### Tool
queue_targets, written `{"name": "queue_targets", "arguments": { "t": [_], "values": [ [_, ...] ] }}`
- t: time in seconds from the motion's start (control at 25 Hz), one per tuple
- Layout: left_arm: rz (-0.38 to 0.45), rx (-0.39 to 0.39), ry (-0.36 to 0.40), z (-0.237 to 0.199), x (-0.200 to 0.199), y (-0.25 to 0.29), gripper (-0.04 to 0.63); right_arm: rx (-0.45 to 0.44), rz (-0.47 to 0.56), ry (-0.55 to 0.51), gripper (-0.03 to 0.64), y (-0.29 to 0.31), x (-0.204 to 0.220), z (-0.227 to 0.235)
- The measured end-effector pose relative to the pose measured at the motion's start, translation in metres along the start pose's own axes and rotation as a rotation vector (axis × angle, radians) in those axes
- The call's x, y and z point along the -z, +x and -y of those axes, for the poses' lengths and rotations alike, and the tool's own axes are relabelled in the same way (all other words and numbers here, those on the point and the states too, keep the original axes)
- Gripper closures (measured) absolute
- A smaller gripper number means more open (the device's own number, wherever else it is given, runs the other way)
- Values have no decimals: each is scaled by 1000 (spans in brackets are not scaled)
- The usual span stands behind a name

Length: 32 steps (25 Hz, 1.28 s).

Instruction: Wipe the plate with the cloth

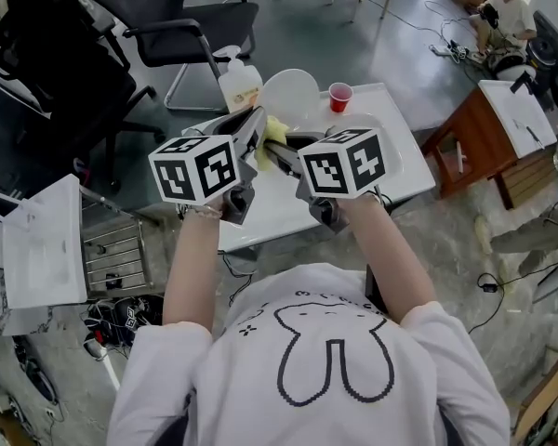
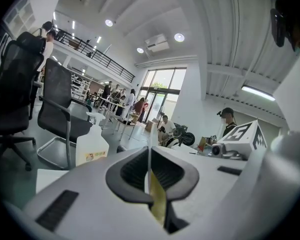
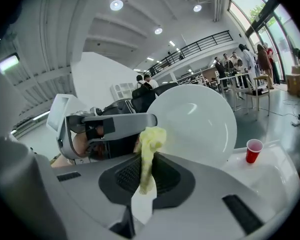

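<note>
The left gripper's (image 2: 150,176) jaws clamp the white plate's (image 3: 195,119) rim, holding it upright near the tabletop's (image 1: 391,110) far edge. The right gripper's (image 3: 144,176) jaws pinch the yellow cloth (image 3: 149,144), its bunched end at the plate's edge.

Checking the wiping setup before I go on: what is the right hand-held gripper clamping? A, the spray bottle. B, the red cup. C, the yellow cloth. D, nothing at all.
C: in the right gripper view the right hand-held gripper has its jaws closed on the yellow cloth, next to the white plate, while the red cup stands apart.
</note>
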State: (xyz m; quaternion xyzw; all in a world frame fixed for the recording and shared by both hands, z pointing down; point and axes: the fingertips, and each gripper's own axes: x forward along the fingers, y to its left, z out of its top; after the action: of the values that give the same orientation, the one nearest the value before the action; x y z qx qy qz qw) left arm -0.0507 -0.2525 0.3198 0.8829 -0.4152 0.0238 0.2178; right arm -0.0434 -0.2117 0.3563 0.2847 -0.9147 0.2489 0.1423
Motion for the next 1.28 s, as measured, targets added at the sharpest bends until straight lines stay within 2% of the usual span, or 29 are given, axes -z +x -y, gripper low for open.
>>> {"name": "queue_targets", "arguments": {
  "t": [0.08,0.4,0.68,0.88,1.04,1.28],
  "values": [
    [-3,9,-10,-1,2,-3,575,13,-15,-11,566,1,4,2],
    [-9,37,-32,-2,10,-8,575,166,-151,-88,566,-5,37,44],
    [-22,57,-17,-1,14,-10,575,330,-162,-109,566,-23,37,91],
    [-39,56,27,-2,18,-9,575,425,-155,-114,566,-37,33,114],
    [-56,48,148,-14,24,-7,575,410,-111,-80,566,-45,30,112],
    [-114,93,506,-7,32,-2,575,391,-54,-64,566,-58,19,102]
  ]
}}
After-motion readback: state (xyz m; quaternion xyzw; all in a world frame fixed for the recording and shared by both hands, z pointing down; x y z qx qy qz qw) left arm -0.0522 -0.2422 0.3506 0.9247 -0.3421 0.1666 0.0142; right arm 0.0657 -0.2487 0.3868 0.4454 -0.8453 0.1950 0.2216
